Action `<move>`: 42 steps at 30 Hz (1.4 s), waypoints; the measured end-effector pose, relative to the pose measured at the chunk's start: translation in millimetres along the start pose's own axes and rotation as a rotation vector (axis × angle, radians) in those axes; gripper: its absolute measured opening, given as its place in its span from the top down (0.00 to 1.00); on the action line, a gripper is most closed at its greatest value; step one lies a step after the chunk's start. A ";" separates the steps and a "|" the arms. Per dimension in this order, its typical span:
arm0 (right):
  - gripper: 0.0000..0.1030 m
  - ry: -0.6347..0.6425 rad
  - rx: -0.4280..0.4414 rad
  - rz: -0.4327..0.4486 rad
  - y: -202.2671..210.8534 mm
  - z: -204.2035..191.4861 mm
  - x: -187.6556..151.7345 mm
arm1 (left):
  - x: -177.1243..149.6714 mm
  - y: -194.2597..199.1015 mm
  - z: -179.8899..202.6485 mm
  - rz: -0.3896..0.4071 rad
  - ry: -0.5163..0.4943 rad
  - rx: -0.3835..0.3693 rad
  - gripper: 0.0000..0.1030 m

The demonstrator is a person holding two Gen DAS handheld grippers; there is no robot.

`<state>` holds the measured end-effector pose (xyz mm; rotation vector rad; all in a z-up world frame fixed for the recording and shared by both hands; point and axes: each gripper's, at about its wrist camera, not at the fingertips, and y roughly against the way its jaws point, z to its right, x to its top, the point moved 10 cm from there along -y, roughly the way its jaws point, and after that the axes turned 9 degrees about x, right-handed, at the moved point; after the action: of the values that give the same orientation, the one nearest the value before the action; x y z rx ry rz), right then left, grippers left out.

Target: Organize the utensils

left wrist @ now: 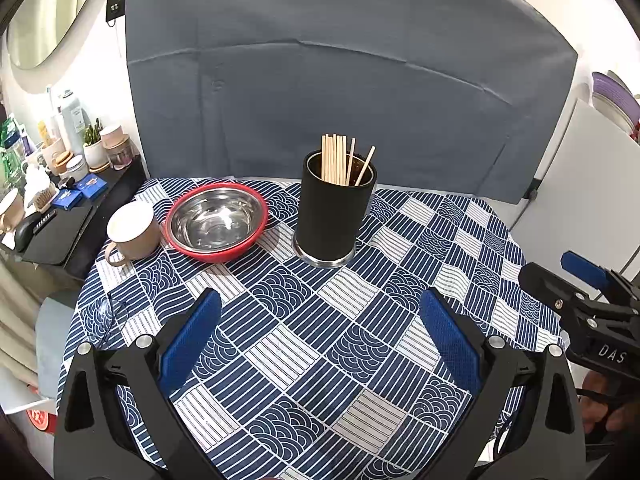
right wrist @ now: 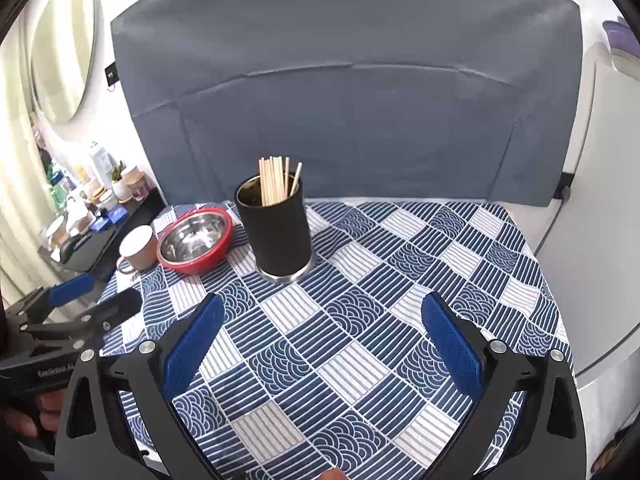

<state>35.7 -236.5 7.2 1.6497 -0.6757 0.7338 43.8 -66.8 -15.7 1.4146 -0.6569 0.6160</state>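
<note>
A black cylindrical holder (left wrist: 334, 216) (right wrist: 278, 236) stands upright on the patterned tablecloth, with several wooden chopsticks (left wrist: 338, 160) (right wrist: 276, 180) sticking out of its top. My left gripper (left wrist: 320, 332) hangs open over the cloth in front of the holder, nothing between its blue pads. My right gripper (right wrist: 322, 334) is open too and equally empty, nearer the table's right side. In the left wrist view the right gripper (left wrist: 580, 280) shows at the right edge; in the right wrist view the left gripper (right wrist: 84, 300) shows at the left edge.
A steel bowl with a red rim (left wrist: 217, 222) (right wrist: 195, 240) and a beige mug (left wrist: 134, 232) (right wrist: 138, 249) sit left of the holder. A dark side shelf (left wrist: 60, 216) crowded with bottles and pots stands off the table's left. A grey backdrop (left wrist: 340, 80) rises behind.
</note>
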 end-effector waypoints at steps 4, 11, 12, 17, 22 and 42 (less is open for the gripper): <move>0.08 -0.015 -0.006 0.000 0.6 3.8 -1.9 | -2.3 -2.2 0.8 -0.014 -0.002 -0.007 0.06; 0.08 -0.029 -0.012 -0.011 -0.5 7.7 -5.1 | -2.7 -3.7 -2.9 -0.018 0.011 -0.006 0.06; 0.08 -0.030 -0.013 -0.011 -0.5 7.7 -5.1 | -2.5 -3.5 -2.7 -0.017 0.012 -0.008 0.06; 0.08 -0.032 -0.010 -0.018 -2.0 7.7 -7.5 | -2.3 -2.4 -0.7 -0.009 -0.002 -0.009 0.06; 0.08 -0.037 -0.001 -0.028 -3.1 7.1 -10.8 | -1.5 -0.6 -0.9 -0.003 -0.002 -0.005 0.06; 0.08 -0.046 0.008 -0.045 -3.4 9.2 -15.7 | -8.0 -6.0 -11.1 -0.041 0.022 0.037 0.06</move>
<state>29.3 -244.1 -8.4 1.6881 -0.6669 0.6683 43.2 -56.0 -26.1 1.4507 -0.6007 0.6135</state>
